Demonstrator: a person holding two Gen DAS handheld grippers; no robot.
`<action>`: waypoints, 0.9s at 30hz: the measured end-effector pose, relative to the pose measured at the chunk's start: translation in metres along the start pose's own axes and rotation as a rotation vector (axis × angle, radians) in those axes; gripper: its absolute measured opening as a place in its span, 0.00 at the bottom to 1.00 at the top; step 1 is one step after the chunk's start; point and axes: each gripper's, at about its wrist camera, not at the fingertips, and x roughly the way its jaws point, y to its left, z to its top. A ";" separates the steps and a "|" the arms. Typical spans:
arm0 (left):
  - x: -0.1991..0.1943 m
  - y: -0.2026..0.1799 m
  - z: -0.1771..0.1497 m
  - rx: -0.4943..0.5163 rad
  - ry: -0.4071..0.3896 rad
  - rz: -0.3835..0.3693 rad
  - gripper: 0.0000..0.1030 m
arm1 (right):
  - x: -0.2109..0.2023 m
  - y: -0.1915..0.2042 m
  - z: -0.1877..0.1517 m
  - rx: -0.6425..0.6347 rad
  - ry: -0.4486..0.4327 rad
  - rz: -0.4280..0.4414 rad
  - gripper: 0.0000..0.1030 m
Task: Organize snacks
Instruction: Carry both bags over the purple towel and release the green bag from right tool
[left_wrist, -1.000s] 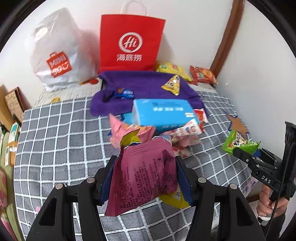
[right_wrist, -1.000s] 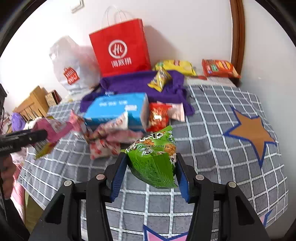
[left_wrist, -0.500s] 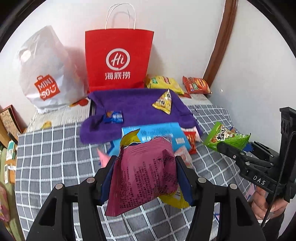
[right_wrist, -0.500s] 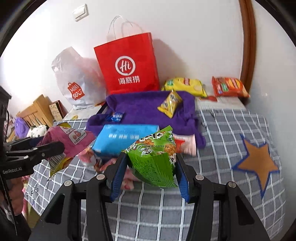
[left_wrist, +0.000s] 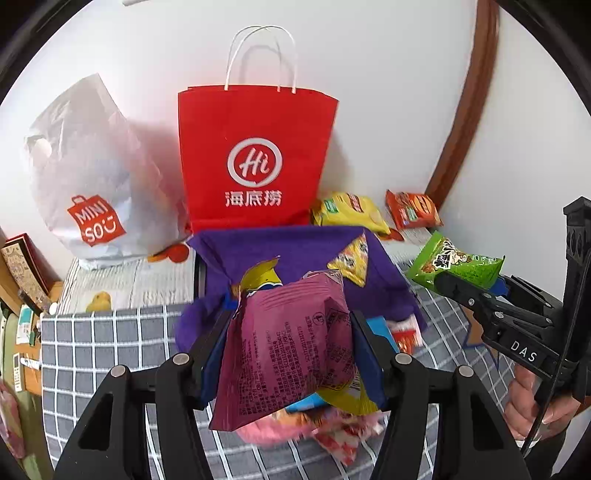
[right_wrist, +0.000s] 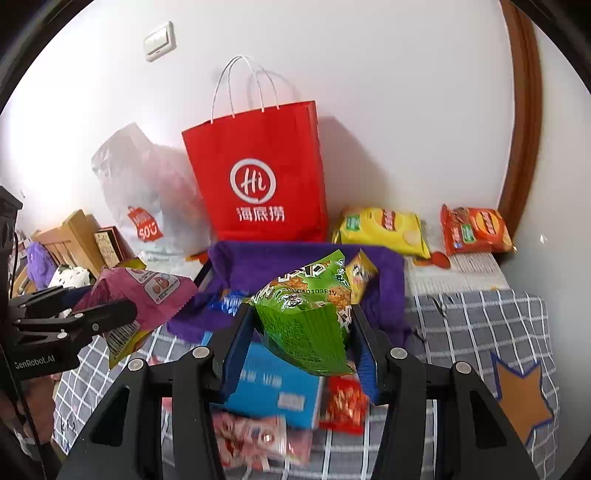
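Note:
My left gripper (left_wrist: 291, 332) is shut on a magenta snack packet (left_wrist: 288, 347), with a yellow packet (left_wrist: 258, 275) caught behind it. My right gripper (right_wrist: 299, 332) is shut on a green snack packet (right_wrist: 306, 314). Both are held in the air over a grey checked bed (right_wrist: 480, 317), in front of a red paper bag (left_wrist: 255, 162) that stands against the wall. Each view shows the other gripper: the right one with its green packet (left_wrist: 458, 266) at the right edge, the left one with its magenta packet (right_wrist: 144, 295) at the left.
A purple towel (left_wrist: 295, 251) lies before the red bag with a small yellow packet (left_wrist: 351, 262) on it. Beside the bag stand a white plastic bag (left_wrist: 92, 177), a yellow chip packet (right_wrist: 380, 229) and an orange packet (right_wrist: 474, 229). A blue box (right_wrist: 273, 384) and several packets lie below.
Both grippers rose and moved toward the red bag, each keeping its packet. The blue box and the loose packets dropped lower in both views and the bag grew larger.

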 end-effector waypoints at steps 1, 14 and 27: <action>0.003 0.002 0.004 -0.003 -0.003 0.000 0.57 | 0.004 0.000 0.004 -0.002 0.000 0.000 0.49; 0.050 0.024 0.052 -0.049 -0.016 0.019 0.57 | 0.072 0.009 0.046 -0.052 0.021 0.022 0.49; 0.106 0.041 0.060 -0.056 0.023 0.045 0.57 | 0.141 -0.024 0.046 0.008 0.134 0.046 0.49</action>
